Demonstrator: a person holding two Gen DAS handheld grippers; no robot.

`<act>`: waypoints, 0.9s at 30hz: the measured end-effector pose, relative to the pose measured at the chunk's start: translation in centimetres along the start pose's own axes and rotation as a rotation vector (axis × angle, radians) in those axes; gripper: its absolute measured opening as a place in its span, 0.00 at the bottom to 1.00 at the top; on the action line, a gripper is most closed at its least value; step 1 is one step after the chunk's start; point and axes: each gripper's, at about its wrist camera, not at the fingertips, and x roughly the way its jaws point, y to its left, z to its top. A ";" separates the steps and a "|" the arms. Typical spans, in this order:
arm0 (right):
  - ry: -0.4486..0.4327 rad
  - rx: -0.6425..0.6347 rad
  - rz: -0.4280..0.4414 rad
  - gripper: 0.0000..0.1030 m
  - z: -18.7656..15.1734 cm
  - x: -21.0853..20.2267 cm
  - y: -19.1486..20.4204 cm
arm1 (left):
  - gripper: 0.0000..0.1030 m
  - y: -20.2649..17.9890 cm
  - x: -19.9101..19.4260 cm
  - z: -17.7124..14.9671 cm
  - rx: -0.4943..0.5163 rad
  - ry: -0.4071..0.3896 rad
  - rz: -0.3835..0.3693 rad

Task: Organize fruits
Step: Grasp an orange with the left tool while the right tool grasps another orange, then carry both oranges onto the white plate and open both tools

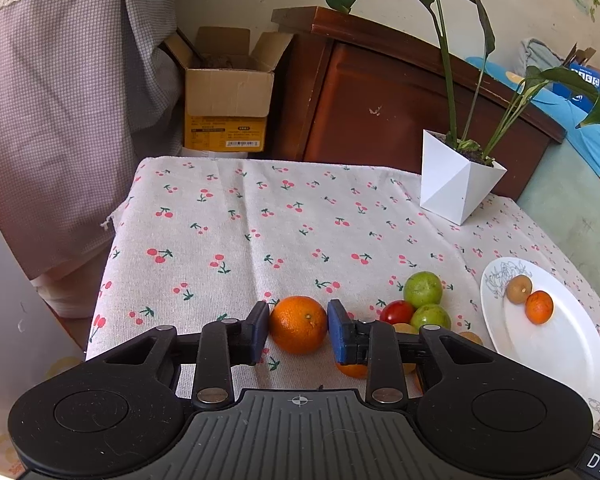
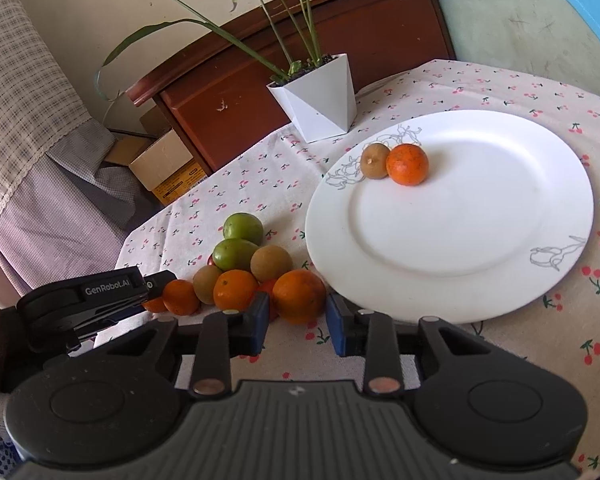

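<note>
The left gripper has its blue pads spread just wider than a round orange citrus fruit on the cherry-print tablecloth; an off-centre squeeze could roll it away. Further right, the right gripper, likewise spread, brackets another orange at the edge of the fruit pile; nudging neighbours could scatter them toward the white plate.

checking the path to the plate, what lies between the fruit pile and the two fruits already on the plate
Only the white plate's rim and bare surface lie between the mixed fruit pile and the brown fruit and small orange, seen in the right wrist view.
</note>
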 end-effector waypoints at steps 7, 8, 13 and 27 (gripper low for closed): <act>-0.005 0.023 0.005 0.31 0.0 0.1 -0.2 | 0.28 0.1 -0.2 -0.1 0.000 0.000 0.008; -0.007 0.023 0.006 0.31 0.0 0.1 -0.2 | 0.28 0.1 -0.2 -0.1 0.000 0.000 0.008; -0.008 -0.001 0.002 0.30 -0.1 0.1 0.0 | 0.28 0.0 -0.3 -0.1 0.002 0.001 0.008; -0.021 -0.007 0.050 0.29 0.4 -1.4 0.6 | 0.28 -0.9 -2.8 0.1 0.046 -0.031 0.014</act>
